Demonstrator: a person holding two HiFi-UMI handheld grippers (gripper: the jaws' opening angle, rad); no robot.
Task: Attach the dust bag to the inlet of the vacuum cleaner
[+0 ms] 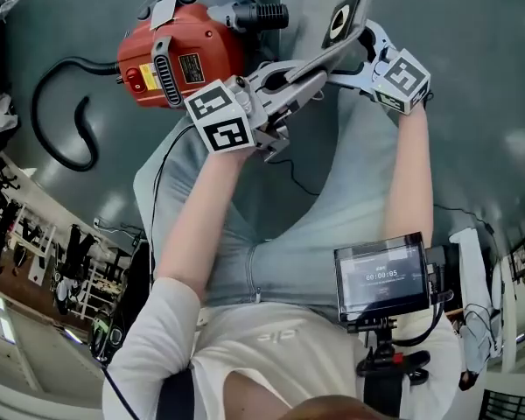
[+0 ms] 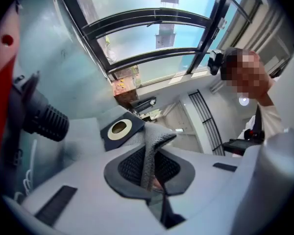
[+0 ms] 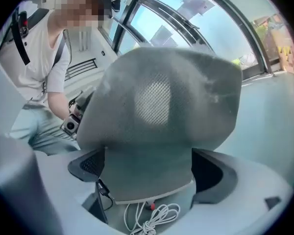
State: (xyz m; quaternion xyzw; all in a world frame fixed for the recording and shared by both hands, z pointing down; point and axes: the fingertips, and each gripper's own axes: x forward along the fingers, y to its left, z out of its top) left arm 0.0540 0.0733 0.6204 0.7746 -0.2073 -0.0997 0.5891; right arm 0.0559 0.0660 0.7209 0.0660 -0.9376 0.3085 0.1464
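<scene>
The red vacuum cleaner [image 1: 179, 55] lies on the floor, its black ribbed inlet [image 1: 261, 14] pointing right toward the grey dust bag [image 1: 319, 7]. The bag's black collar with a pale ring [image 1: 339, 20] faces up, a short way right of the inlet. My left gripper [image 1: 311, 81] is shut on a fold of the bag's mesh cloth [image 2: 152, 146]; in its view the collar [image 2: 120, 128] and the inlet [image 2: 44, 119] lie ahead. My right gripper [image 1: 366, 46] stands wide open, with the bag's cloth [image 3: 161, 97] filling the gap between its pads [image 3: 90, 165].
A black power cable [image 1: 61, 121] loops across the grey floor left of the vacuum. A small monitor [image 1: 381, 278] hangs at the person's chest. A coil of white cord [image 3: 152, 219] shows under the bag. Windows and a railing stand behind.
</scene>
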